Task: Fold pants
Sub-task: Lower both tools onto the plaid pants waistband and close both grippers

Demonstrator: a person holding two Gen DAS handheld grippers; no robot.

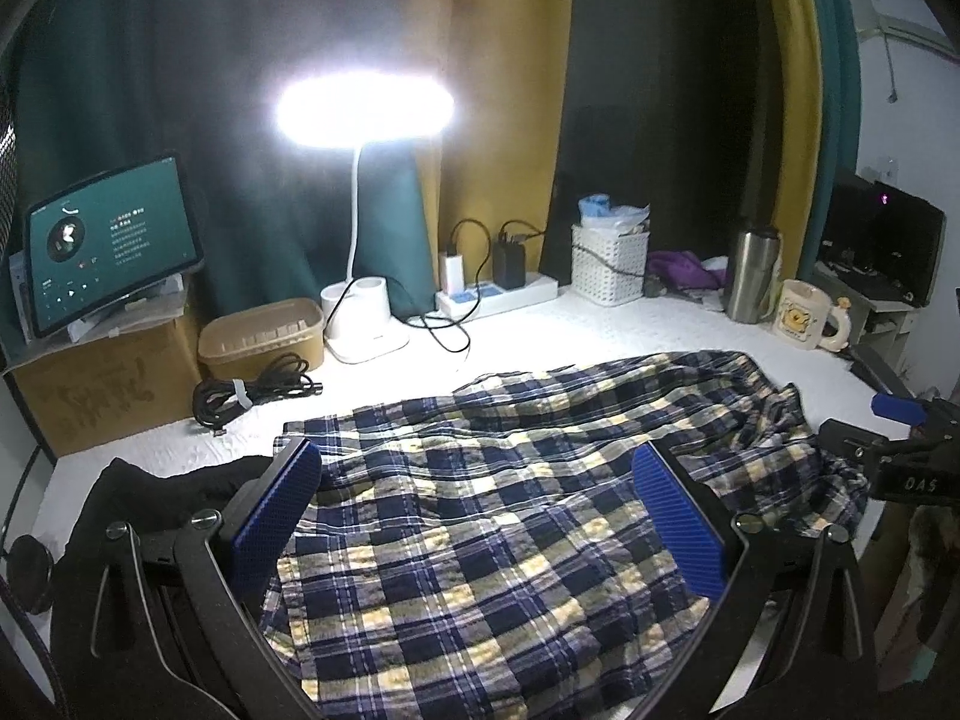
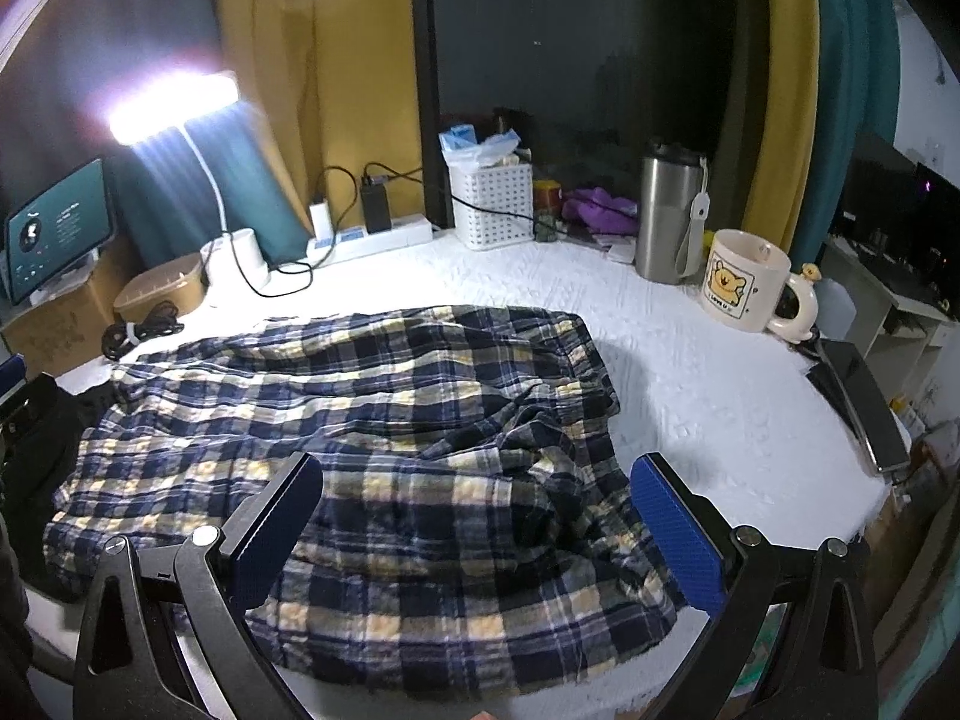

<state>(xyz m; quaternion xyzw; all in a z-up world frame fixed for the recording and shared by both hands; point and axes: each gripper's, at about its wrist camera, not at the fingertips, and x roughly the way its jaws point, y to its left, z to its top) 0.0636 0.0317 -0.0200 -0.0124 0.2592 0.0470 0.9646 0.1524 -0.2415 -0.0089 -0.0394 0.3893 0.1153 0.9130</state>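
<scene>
Both tongs, left tongs and right tongs, hang spread and empty over the plaid pants, which lie rumpled across the white tabletop, lamp at 12 o'clock.

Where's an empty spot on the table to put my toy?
Best spot: bare white tabletop between the plaid pants and bear mug. Another patch lies between the pants and power strip. The back edge is crowded: lamp base, basket, steel tumbler.

Pants near hem cut off by frame btm; tablet text unreadable.
</scene>
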